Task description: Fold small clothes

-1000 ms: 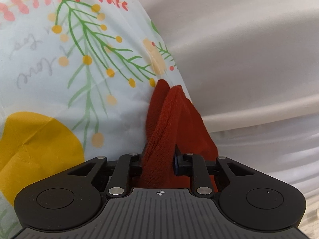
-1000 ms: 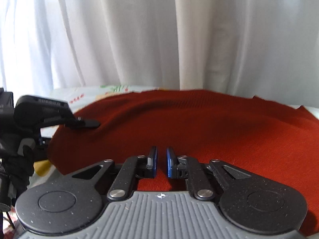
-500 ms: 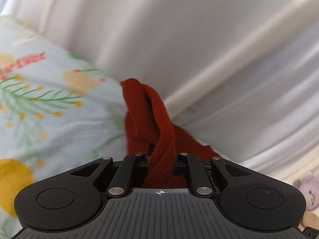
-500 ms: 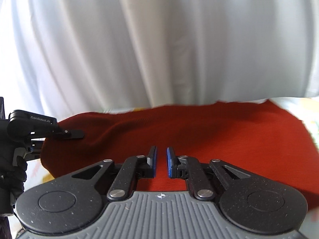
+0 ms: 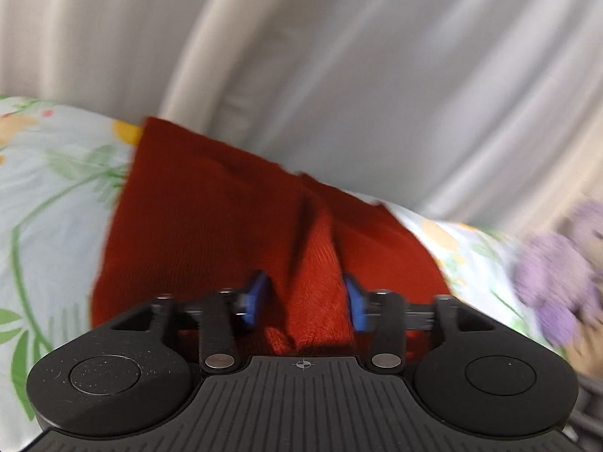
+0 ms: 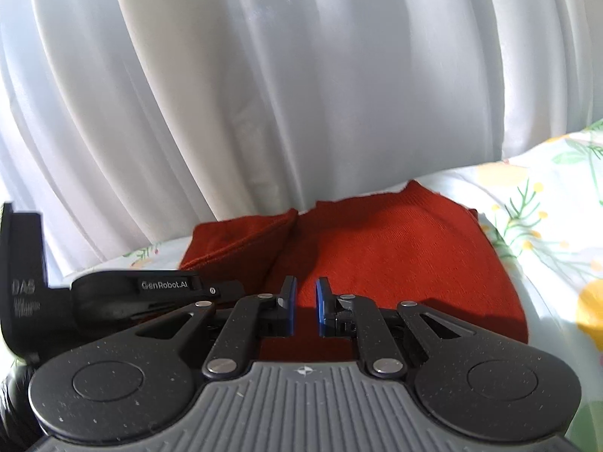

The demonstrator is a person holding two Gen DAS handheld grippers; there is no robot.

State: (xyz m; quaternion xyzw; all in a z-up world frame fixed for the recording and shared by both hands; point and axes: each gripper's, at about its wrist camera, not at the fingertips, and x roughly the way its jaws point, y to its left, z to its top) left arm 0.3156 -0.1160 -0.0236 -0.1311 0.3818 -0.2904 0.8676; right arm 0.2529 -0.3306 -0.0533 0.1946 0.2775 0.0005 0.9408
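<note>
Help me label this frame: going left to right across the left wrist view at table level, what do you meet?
Floral tablecloth → red garment, a ridge of it between the opening left gripper → purple plush toy.

Rust-red knit on a flowery cloth

The small garment (image 6: 395, 260) is plain rust-red; the cloth (image 5: 49, 196) under it is pale blue-white with green sprigs and orange-yellow blobs (a few red dots too). White curtain (image 6: 301, 75) behind, a blurry lilac plush toy (image 5: 554, 278), black claws with blue pads (image 6: 289, 301).
</note>
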